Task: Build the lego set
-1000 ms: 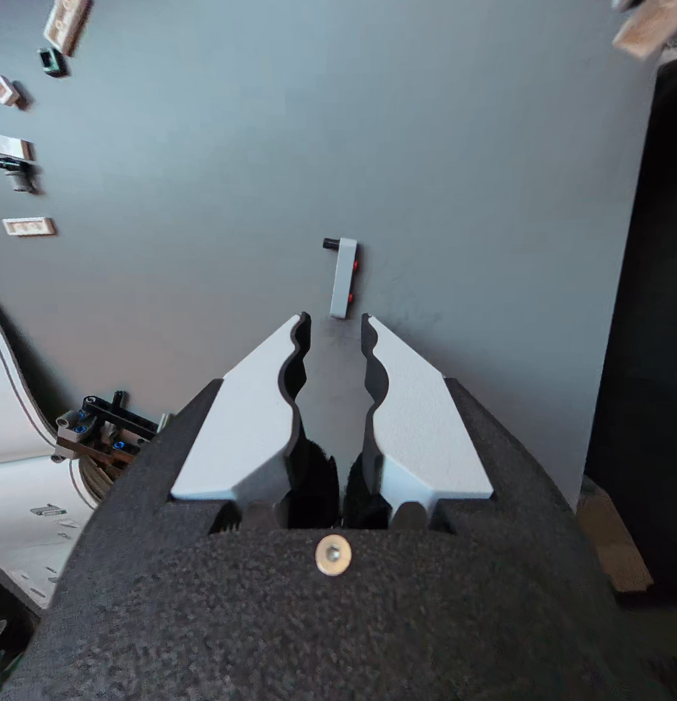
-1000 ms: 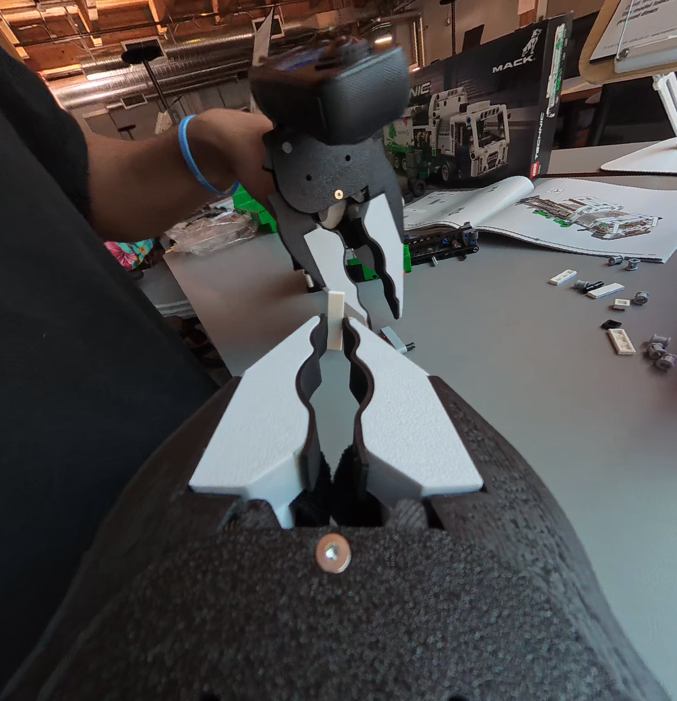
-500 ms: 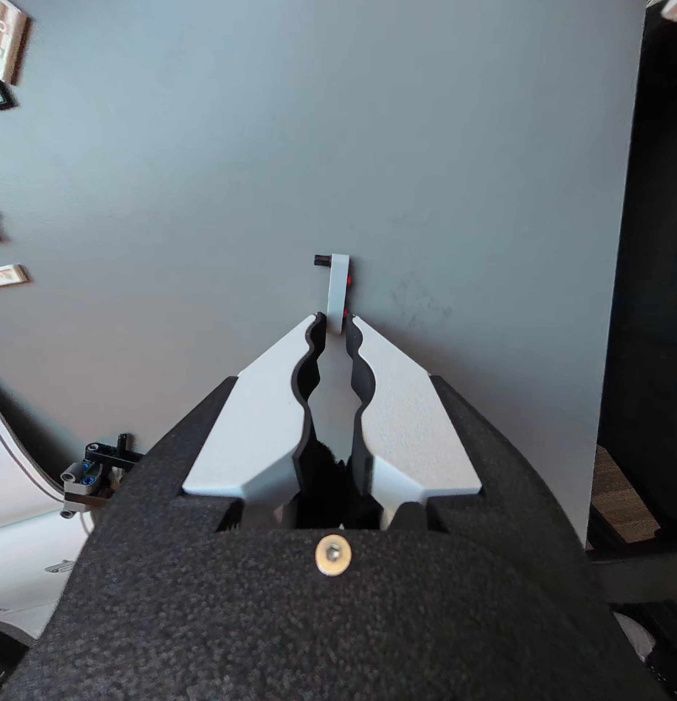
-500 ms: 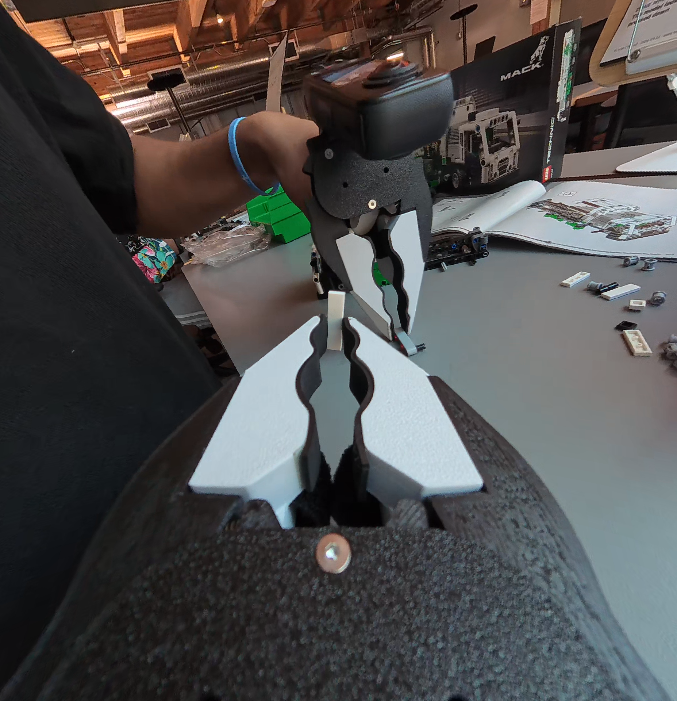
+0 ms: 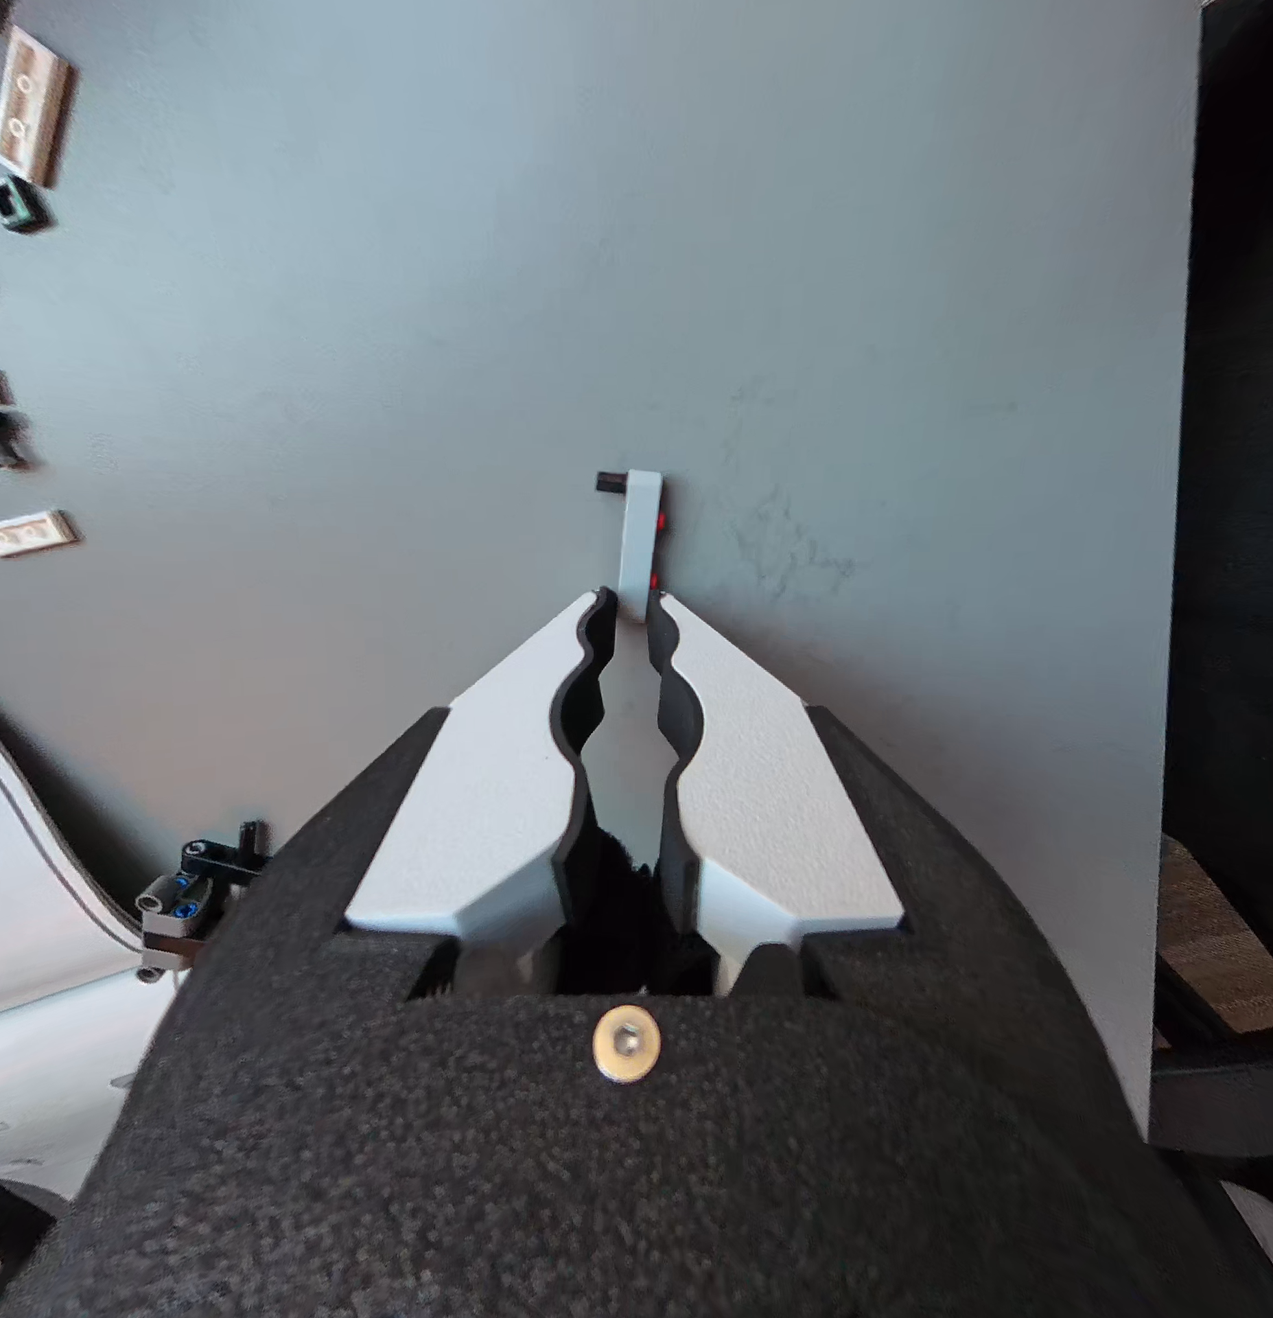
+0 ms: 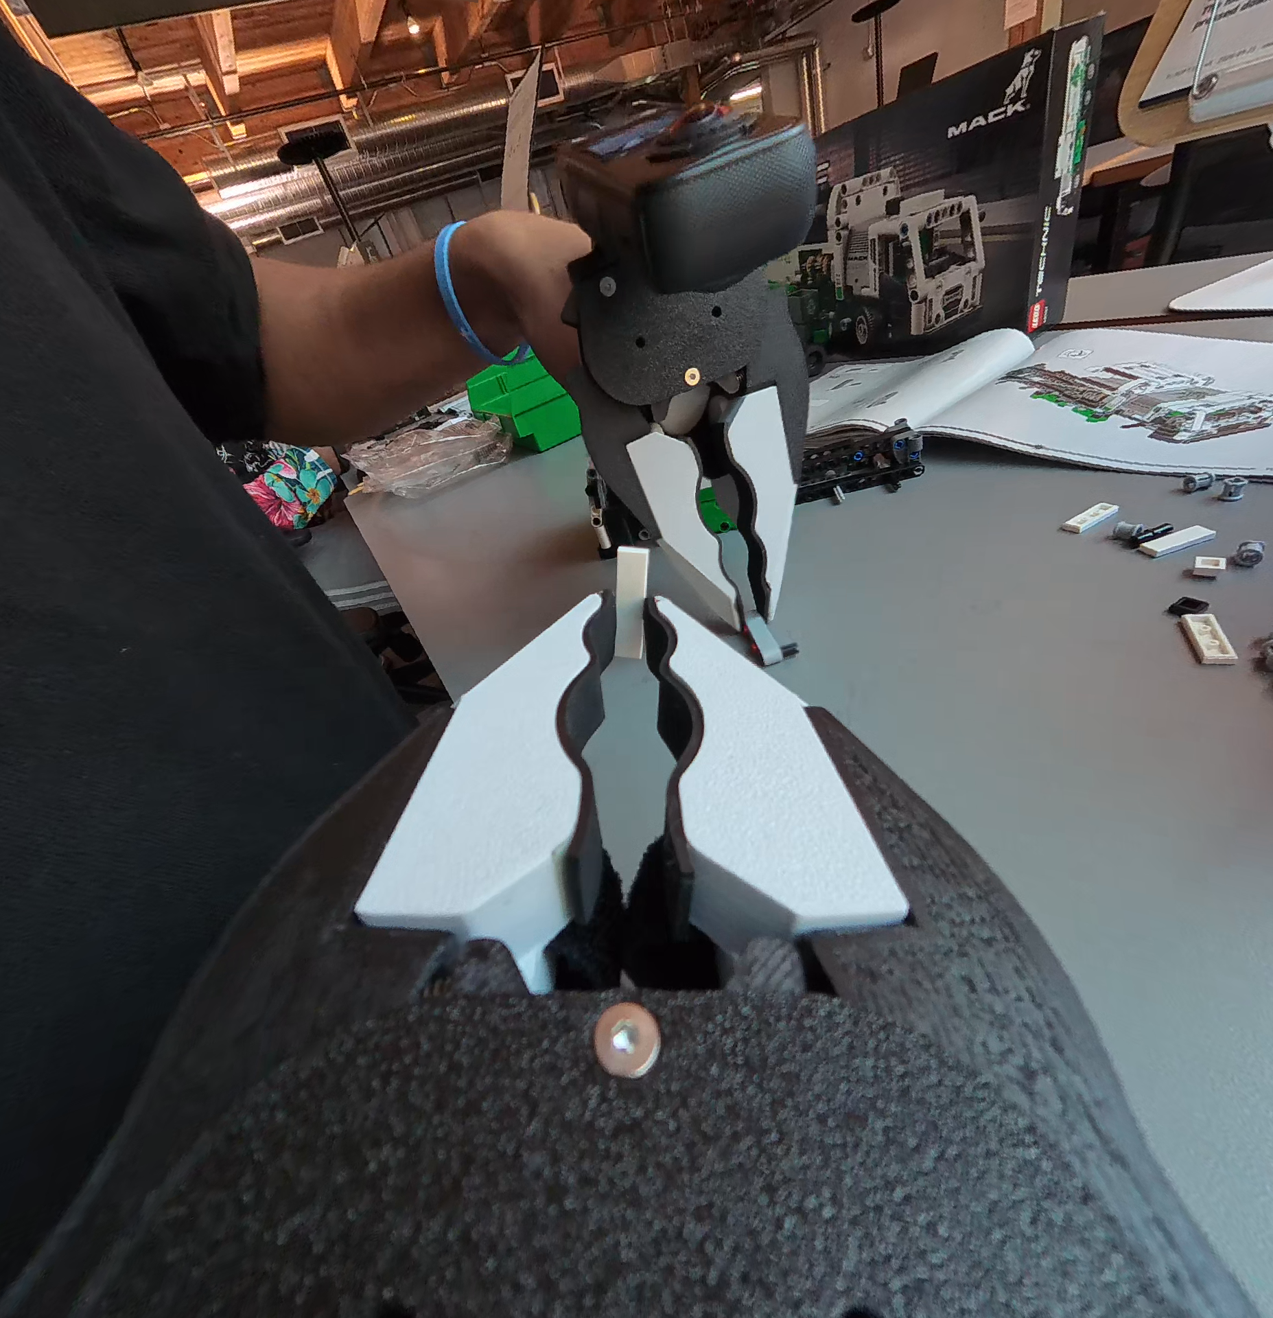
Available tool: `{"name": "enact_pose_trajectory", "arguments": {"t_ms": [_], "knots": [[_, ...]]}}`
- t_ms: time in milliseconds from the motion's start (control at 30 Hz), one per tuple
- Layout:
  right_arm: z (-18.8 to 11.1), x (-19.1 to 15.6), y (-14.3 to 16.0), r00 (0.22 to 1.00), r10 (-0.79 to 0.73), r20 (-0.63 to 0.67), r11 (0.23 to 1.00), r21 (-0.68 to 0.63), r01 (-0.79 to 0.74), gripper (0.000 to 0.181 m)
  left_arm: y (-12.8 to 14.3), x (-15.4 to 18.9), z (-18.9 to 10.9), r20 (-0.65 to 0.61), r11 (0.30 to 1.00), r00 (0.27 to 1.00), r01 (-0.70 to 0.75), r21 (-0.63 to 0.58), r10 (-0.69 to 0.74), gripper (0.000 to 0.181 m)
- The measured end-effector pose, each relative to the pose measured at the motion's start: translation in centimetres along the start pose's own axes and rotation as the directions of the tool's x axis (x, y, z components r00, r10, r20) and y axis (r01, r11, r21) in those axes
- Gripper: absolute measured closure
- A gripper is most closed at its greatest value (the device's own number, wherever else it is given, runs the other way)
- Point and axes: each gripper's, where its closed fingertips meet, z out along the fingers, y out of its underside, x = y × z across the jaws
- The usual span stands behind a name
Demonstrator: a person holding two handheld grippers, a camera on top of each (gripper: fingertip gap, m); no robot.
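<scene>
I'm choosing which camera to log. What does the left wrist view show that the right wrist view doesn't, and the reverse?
Left only: the left hand-held gripper seen from behind, closing on the grey beam.
Right only: the right hand-held gripper pinching a white tile, the set's box, the open manual, the person's arm.
Both: the beam, the grey table, loose pieces.

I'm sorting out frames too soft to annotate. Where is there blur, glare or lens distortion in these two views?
Left wrist view: the grey beam at the left claw is sharp; loose pieces at the left edge are smeared, and the table edge bows. Right wrist view: the white plate in the right claw is crisp; ceiling lights glare and the person's sleeve is soft.
</scene>
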Motion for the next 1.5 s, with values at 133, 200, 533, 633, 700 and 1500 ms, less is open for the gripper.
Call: {"name": "enact_pose_trajectory", "arguments": {"t_ms": [133, 200, 533, 633, 700, 1500], "knots": [[0.0, 0.0, 0.0, 1.000, 0.000, 0.001, 1.000, 0.002, 0.000, 0.174, -0.1, -0.1, 0.0, -0.005, 1.000, 1.000, 0.017, -0.009, -0.017, 0.174], [-0.1, 0.0, -0.1, 1.000, -0.001, 0.002, 1.000, 0.007, 0.001, 0.174, -0.6, -0.4, -0.2, 0.050, 0.996, 0.995, 0.088, 0.021, -0.089, 0.175], [4.4, 1.0, -2.1, 0.996, -0.039, -0.086, 0.999, -0.031, 0.036, 0.174, -1.5, -0.1, -11.5, -0.237, 0.229, 0.728, 0.478, 0.848, -0.643, 0.175], [7.6, 1.1, -5.1, 0.995, 0.021, -0.095, 0.999, 0.035, -0.018, 0.175, 0.1, 0.5, -12.7, -0.211, 0.102, 0.667, 0.398, 0.912, -0.714, 0.175], [9.8, 1.2, -7.1, 0.990, 0.096, -0.099, 0.992, 0.089, -0.087, 0.175, 0.3, 1.1, -13.2, -0.183, 0.083, 0.662, 0.349, 0.934, -0.727, 0.175], [18.8, -1.7, -6.2, 0.971, 0.169, -0.171, 0.985, 0.059, -0.161, 0.174, 7.7, 1.4, -13.9, -0.221, -0.045, 0.499, 0.340, 0.939, -0.838, 0.175]]}}
